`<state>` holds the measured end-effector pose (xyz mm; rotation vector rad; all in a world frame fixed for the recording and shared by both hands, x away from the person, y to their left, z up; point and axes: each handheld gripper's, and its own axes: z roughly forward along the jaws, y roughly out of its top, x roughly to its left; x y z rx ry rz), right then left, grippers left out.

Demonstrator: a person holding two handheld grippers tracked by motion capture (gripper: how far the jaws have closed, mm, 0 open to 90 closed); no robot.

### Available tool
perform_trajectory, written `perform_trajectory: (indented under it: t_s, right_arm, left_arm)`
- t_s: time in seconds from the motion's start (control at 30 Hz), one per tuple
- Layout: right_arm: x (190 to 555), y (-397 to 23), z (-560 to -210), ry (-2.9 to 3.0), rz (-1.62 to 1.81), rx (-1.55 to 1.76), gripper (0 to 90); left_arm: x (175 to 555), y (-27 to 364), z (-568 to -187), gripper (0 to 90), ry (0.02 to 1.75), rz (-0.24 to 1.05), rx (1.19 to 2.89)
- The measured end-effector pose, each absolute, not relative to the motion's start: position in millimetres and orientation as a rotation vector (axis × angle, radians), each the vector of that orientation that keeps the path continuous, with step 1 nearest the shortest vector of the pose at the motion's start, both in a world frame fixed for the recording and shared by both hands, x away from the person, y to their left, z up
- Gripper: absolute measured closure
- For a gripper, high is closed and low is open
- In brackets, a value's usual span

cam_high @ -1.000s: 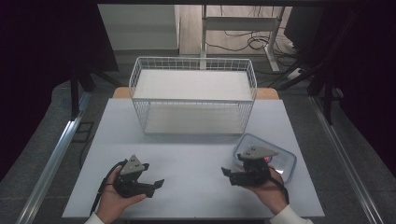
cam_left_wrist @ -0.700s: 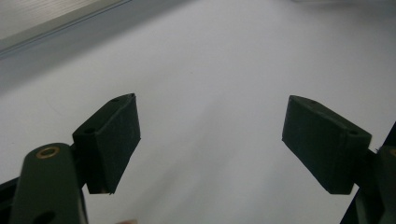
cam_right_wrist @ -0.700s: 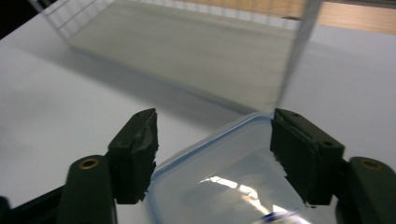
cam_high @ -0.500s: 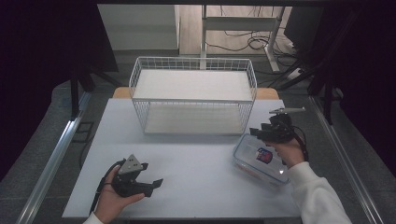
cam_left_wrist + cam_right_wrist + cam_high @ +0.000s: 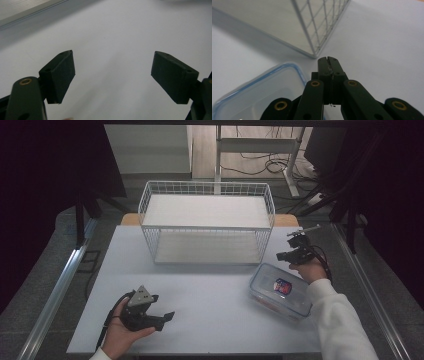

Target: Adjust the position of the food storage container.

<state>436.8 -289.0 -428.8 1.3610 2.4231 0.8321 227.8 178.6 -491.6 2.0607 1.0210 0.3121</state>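
The right tongs [image 5: 289, 251] hang with both jaws pressed flat together and nothing between them, raised off the table [image 5: 210, 295] just beyond the far end of a clear plastic food container [image 5: 281, 290]. In the right gripper view the closed tip [image 5: 328, 60] points at the near corner of a white wire basket [image 5: 322, 30], with the container's blue-trimmed lid [image 5: 262, 92] close under the jaws on one side. Apparently the hand is lifted so the tongs can clear the lid rim before being brought onto it, though whether a grip on the container is the aim is a judgement, not something shown.

The container sits on the table's right side, in front of and apart from the wire basket [image 5: 207, 222], slightly skewed to the table edge, with a small red, white and blue packet [image 5: 281, 286] visible through the lid.

The left tongs [image 5: 159, 316] rest low near the front edge, jaws spread wide and empty; the left gripper view looks between the two black pads [image 5: 61, 75] onto bare white surface. Parked well apart from the container, that hand seems to be waiting its turn.
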Motion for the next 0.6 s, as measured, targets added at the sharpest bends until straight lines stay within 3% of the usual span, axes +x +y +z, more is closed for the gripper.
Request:
perform_trajectory:
  t_s: [0.6]
  right_arm:
    - [440.9, -271.0, -448.7, 2.551, 0.757, 1.315, 89.5]
  left_arm:
    - [228.0, 179.1, -492.7, 19.3, 1.031, 0.32, 2.06]
